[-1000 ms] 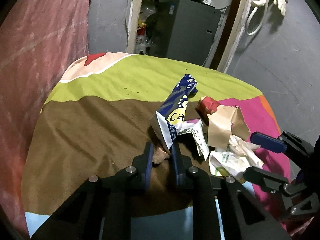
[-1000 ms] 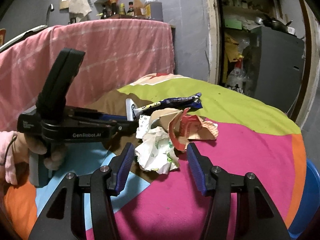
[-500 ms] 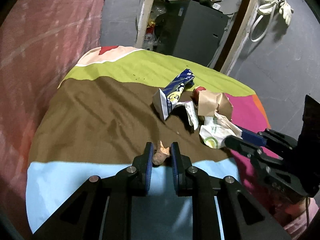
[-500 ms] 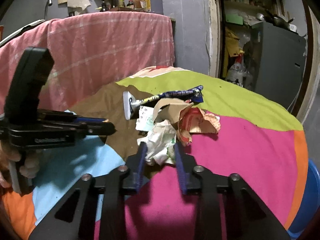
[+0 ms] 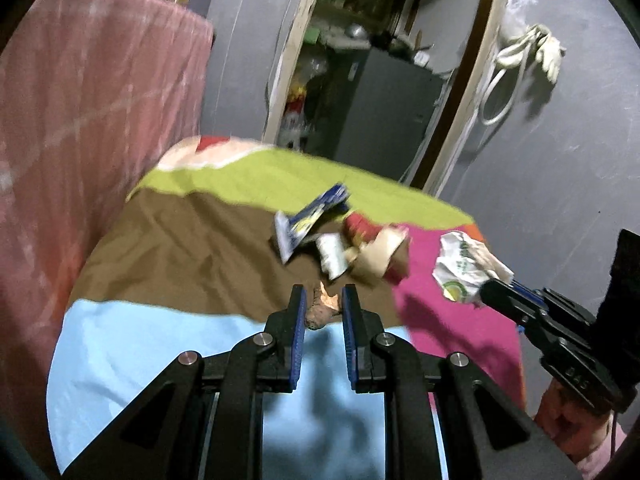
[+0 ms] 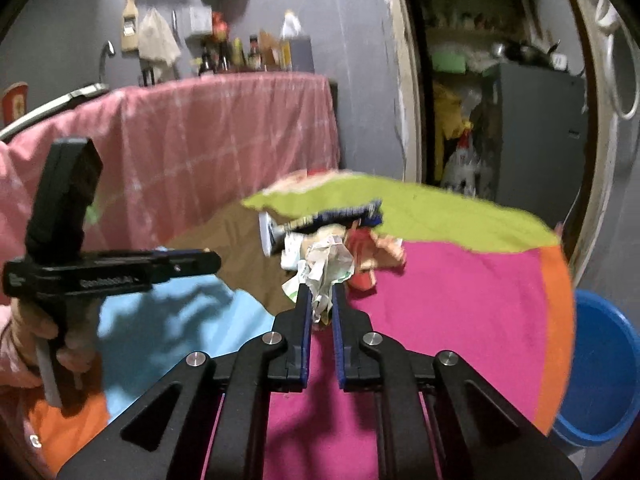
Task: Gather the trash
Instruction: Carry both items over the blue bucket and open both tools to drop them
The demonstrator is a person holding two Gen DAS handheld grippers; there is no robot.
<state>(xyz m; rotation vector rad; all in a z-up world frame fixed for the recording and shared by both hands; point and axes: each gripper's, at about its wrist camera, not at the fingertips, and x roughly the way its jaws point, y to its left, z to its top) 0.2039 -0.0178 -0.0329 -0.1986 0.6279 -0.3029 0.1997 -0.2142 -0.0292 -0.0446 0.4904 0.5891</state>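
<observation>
**Trash: two pieces pinched, the rest of the heap on the cloth**

Trash from the heap [image 5: 340,240] is in both my tongs. Through the left wrist camera, my left gripper [image 5: 323,312] is pressed together on a small brown scrap [image 5: 320,314], held just on the near side of the heap, over the colourful patchwork tablecloth [image 5: 192,248]. To the right of the heap my right gripper [image 5: 490,292] carries a crumpled white-and-green wrapper [image 5: 464,266], lifted clear of the pink patch.

Through the right wrist camera, the right gripper [image 6: 320,304] has just been closing, and its jaws now pinch that wrapper [image 6: 326,268] by its lower end. Behind it the heap remains: a blue snack packet [image 6: 332,216], brown paper and a red wrapper [image 6: 362,244]. My left gripper [image 6: 200,260] shows side-on, left of the heap. A blue bin [image 6: 600,376] stands off the table's right edge.

I judge the picking-up step done for these two pieces. Next, both should travel to the blue bin, likely the right one first, and spread only once over its opening.
</observation>
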